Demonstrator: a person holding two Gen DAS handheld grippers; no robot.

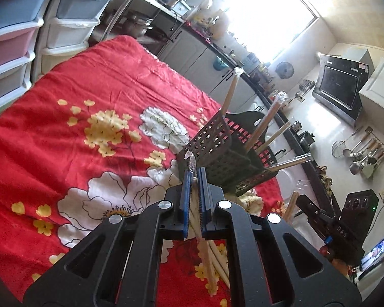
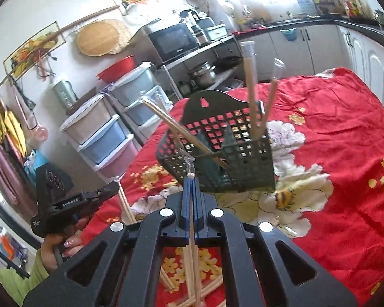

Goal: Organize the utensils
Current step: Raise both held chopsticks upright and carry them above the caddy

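**A:** Where do the chopsticks sit right now?

**B:** Several plastic-wrapped wooden chopsticks stand tilted inside a black perforated plastic utensil basket, which rests on a red floral tablecloth. More loose wooden chopsticks lie scattered on the cloth below the grippers.

**A:** And the two claws?

**B:** The left gripper has its blue pads pressed together on one wrapped chopstick, its tip pointing toward the basket. The right gripper is likewise clamped on a single wrapped chopstick, just in front of the basket's near wall.

**A:** Are the tips touching the basket?

**B:** Hard to say; the fisheye distortion blurs that gap.
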